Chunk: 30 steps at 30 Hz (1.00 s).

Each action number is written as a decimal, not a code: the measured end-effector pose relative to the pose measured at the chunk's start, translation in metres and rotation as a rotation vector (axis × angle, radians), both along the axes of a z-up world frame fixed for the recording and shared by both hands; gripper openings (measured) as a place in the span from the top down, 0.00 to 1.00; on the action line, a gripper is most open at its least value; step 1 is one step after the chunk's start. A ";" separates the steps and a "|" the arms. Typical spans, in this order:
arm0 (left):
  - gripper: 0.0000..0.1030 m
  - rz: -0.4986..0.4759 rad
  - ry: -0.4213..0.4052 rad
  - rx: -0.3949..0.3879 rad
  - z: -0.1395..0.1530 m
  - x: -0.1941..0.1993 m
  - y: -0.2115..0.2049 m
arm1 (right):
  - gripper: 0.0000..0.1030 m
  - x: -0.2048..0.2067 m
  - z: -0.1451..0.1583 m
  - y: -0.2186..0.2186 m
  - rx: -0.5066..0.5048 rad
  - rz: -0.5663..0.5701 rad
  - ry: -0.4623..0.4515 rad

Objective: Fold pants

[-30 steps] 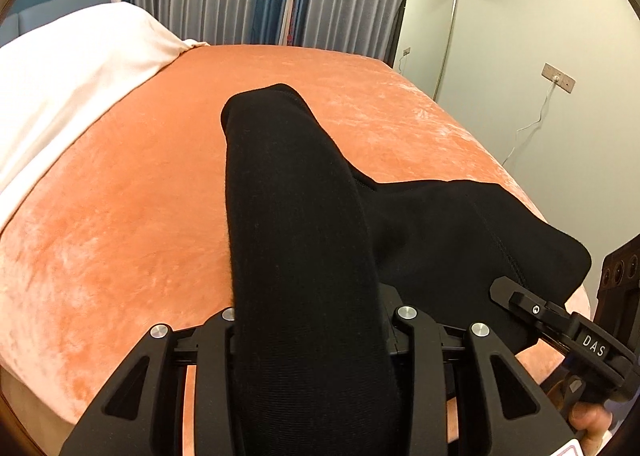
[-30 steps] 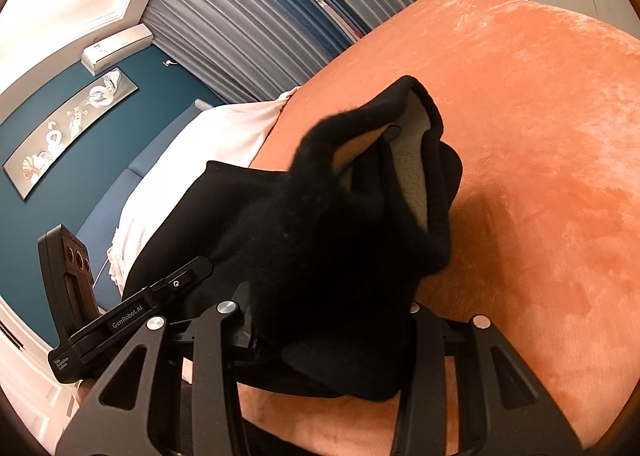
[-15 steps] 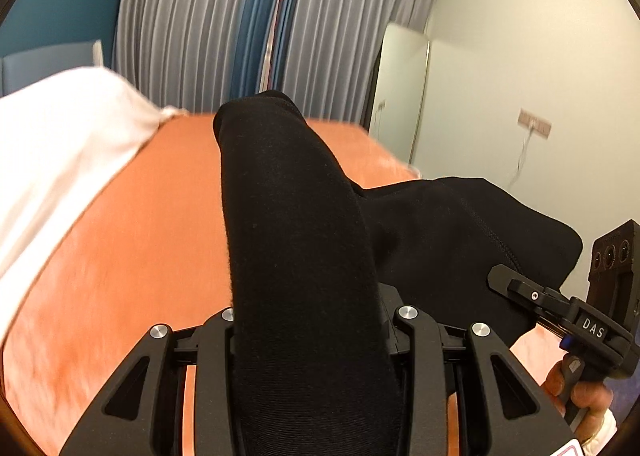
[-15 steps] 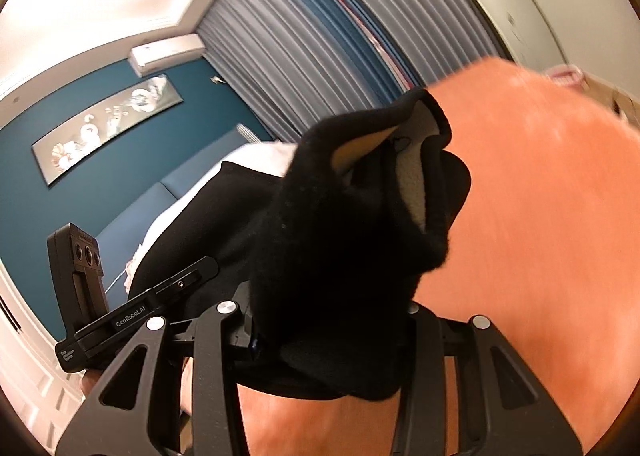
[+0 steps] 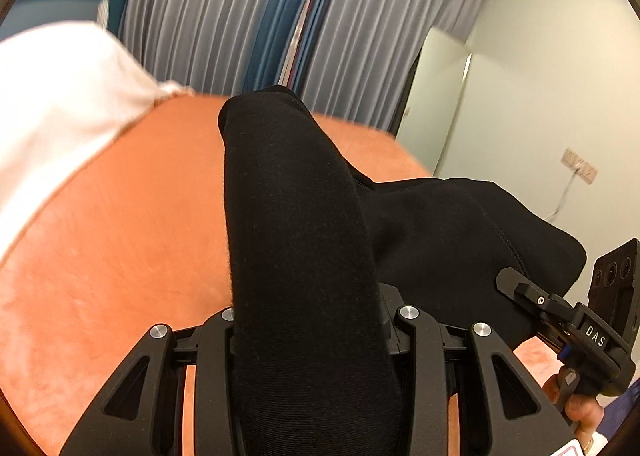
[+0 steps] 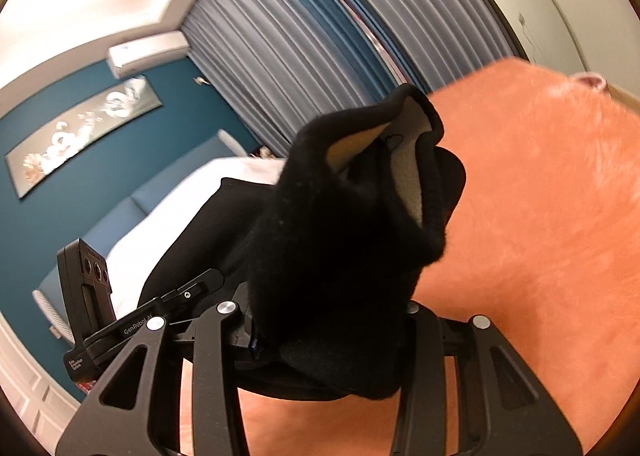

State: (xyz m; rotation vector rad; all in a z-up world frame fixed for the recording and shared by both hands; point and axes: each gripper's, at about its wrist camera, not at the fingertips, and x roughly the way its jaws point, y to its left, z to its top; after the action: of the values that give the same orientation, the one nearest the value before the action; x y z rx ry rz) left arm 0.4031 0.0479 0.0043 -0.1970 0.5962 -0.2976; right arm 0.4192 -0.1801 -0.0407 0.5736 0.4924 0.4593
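The black pants [image 5: 296, 216] hang bunched over the orange bed cover [image 5: 120, 240]. My left gripper [image 5: 312, 316] is shut on a thick rolled fold of them that juts forward and hides the fingertips. From there the cloth stretches right to my right gripper [image 5: 560, 320], held by a hand at the frame's edge. In the right wrist view my right gripper [image 6: 320, 312] is shut on a bundle of the pants [image 6: 340, 236] whose pale inner lining shows at the top. The left gripper [image 6: 120, 320] appears at the left there, level with it, and the cloth spans between them.
A white duvet [image 5: 60, 104] covers the bed's left part. Grey and blue curtains [image 5: 248, 16] hang behind the bed. A tall pale panel [image 5: 436, 96] leans against the right wall, which also carries a socket with a cable [image 5: 580, 168]. The teal wall carries a picture [image 6: 80, 132] and an air conditioner [image 6: 148, 48].
Both grippers have carried the pants across the bed toward the curtains and slightly upward, keeping their grips. Less of the orange cover and more of the curtains and walls is in view.
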 end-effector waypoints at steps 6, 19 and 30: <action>0.67 0.005 0.155 0.010 -0.099 0.056 -0.001 | 0.63 0.047 -0.105 -0.005 -0.024 -0.009 0.176; 0.26 0.177 0.209 -0.050 -0.119 0.025 0.045 | 0.36 -0.009 -0.104 -0.036 -0.027 -0.072 0.289; 0.17 0.175 -0.047 0.226 -0.001 -0.212 0.060 | 0.15 -0.266 -0.002 -0.054 -0.324 -0.199 0.121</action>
State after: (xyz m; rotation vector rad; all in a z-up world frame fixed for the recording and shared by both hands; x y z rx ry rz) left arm 0.1907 0.1081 0.0034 -0.0240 0.5569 -0.0644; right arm 0.1529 -0.2338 -0.0427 0.3342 0.6051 0.1498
